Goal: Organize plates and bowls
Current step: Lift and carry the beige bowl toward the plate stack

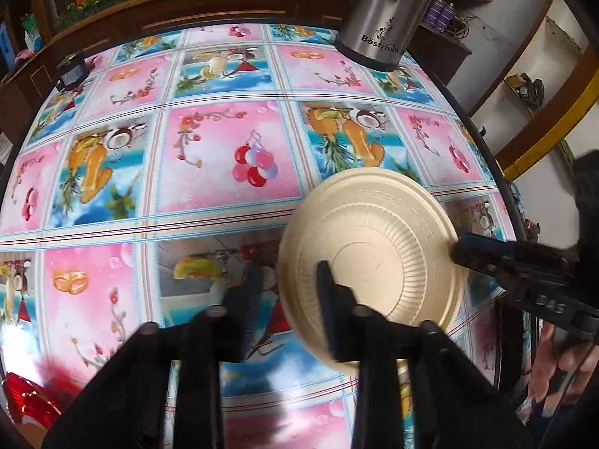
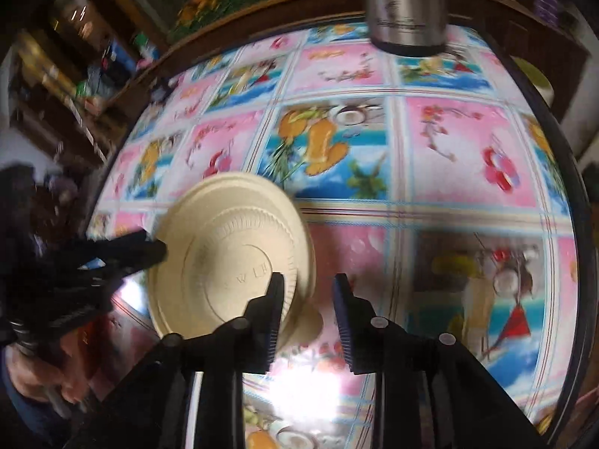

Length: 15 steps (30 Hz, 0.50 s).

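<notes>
Seemingly the left gripper (image 1: 288, 275) pinches the upturned plate (image 1: 374, 232) by its rim to carry it, while the right gripper (image 2: 309, 280) stands released beside it.

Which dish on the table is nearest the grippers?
The cream plate, upside down, with the left gripper and right gripper both at its rim. The red dish lies off at the table's edge, away from both.

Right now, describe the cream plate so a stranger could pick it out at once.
Start from the round table with its glossy pink-and-blue picture cloth, a steel kettle at the far edge. On the near side, towards the right in the left wrist view, sits the cream plate, bottom side up. It is the only plain, pale, ribbed disc against the bright patterned squares.
</notes>
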Motion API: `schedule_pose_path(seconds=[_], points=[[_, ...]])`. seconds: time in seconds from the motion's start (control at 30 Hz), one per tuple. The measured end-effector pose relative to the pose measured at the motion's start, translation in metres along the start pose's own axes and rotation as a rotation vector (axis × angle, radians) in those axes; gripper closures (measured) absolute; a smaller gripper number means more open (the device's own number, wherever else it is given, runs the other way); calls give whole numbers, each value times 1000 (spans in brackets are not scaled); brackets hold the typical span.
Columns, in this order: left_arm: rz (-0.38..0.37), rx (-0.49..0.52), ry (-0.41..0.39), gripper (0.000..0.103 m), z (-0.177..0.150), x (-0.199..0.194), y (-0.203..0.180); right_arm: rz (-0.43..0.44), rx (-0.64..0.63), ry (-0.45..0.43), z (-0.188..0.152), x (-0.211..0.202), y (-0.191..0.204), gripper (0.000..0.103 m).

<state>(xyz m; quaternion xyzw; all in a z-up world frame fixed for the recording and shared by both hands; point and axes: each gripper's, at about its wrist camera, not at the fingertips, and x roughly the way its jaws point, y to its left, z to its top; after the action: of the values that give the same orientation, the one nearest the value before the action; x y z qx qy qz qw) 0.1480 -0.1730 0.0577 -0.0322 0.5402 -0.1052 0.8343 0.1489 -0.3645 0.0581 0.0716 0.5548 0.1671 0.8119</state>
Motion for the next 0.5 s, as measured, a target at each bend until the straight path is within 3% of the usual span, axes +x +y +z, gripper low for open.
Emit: schedule_pose_path(seconds=[0.2,0.4,0.5], points=[[-12,-7,-12,81,-3,3,-2,85,200,-73,-31,-27,-25,72],[-29,-26,-3,81,-8,12,-2,197,261,-79,-49,-18,-19,72],[-28,-20,-8,81,-10,14,-3,185,255,-78,-47,-5,-11,72]])
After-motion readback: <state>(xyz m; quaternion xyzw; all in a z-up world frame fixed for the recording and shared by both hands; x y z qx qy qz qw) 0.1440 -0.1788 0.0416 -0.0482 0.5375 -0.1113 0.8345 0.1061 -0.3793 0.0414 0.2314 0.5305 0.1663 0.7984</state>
